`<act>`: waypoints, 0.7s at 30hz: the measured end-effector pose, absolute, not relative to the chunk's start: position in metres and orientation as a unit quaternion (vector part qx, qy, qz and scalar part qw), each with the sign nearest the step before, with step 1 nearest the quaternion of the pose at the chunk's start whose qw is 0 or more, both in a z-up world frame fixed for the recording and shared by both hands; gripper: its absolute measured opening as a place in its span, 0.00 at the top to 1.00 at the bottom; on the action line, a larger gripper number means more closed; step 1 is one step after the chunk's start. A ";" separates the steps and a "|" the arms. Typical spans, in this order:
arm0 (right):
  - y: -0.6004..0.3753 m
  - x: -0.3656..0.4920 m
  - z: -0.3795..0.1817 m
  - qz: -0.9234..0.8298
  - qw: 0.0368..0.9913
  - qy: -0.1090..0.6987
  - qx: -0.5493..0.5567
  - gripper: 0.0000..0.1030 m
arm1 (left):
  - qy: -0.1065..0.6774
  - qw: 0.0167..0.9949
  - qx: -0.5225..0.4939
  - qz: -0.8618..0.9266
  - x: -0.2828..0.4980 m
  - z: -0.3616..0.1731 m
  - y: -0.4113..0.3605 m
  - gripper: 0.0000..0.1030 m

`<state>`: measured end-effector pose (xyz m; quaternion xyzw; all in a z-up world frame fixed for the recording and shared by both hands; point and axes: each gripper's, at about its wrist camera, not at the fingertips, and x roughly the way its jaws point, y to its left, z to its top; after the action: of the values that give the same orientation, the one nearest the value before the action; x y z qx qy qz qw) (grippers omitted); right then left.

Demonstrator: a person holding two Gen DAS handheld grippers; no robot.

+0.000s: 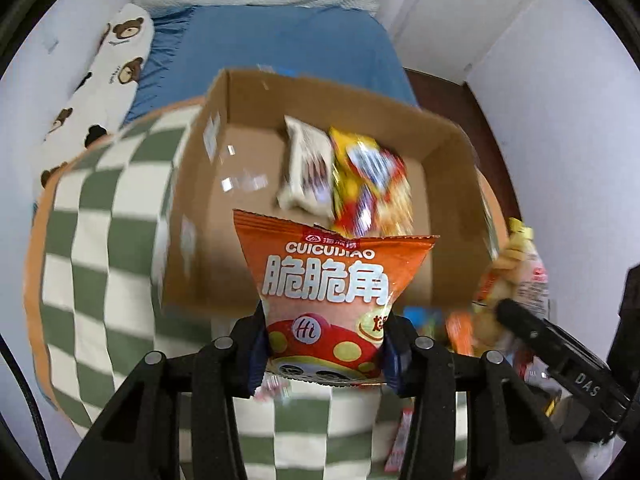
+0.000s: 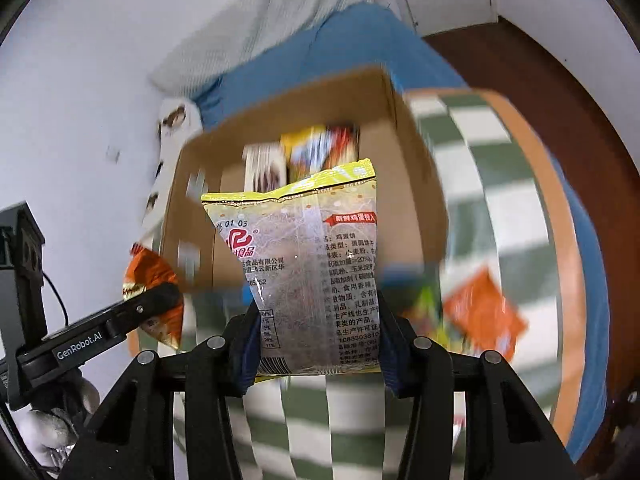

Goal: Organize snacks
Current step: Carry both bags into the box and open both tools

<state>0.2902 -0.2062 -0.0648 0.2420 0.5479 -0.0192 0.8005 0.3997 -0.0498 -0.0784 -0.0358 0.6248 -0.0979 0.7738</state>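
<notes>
From your left wrist camera, your left gripper (image 1: 325, 354) pinches the lower part of an orange snack bag (image 1: 334, 300), jaws narrowed onto it; ahead lies the cardboard box (image 1: 200, 216) holding a white packet (image 1: 306, 168) and a yellow packet (image 1: 372, 184). From your right wrist camera, your right gripper (image 2: 318, 354) clamps a yellow-edged clear bag (image 2: 310, 264) just short of that box, and only here a loose orange packet (image 2: 486, 316) shows on the checkered cloth (image 2: 516, 208) to its right.

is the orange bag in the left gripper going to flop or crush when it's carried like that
Orange bag probably holds its shape: it stands puffed above the left gripper. Its pinched waist suggests thin film and crushable contents. Its glossy film may slip.
</notes>
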 end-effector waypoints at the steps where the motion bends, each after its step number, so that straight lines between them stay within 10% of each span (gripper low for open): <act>1: -0.213 0.310 -0.065 -0.027 0.803 0.547 0.237 0.51 | 0.626 0.774 -0.030 -0.089 0.416 -0.080 -0.050 0.58; 14: -0.246 0.452 -0.151 -0.064 0.763 0.610 0.205 0.46 | 0.678 0.734 0.013 -0.038 0.538 -0.163 -0.042 0.57; 18: -0.244 0.464 -0.172 -0.055 0.756 0.619 0.206 0.15 | 0.676 0.737 0.006 -0.033 0.554 -0.176 -0.036 0.12; 21: -0.237 0.465 -0.176 -0.055 0.760 0.618 0.192 0.11 | 0.661 0.750 0.001 -0.033 0.556 -0.176 -0.033 0.11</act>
<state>0.4653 -0.2370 -0.1758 0.1920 0.6185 -0.0549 0.7600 0.5564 -0.0332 -0.1755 0.0014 0.6610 -0.0330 0.7497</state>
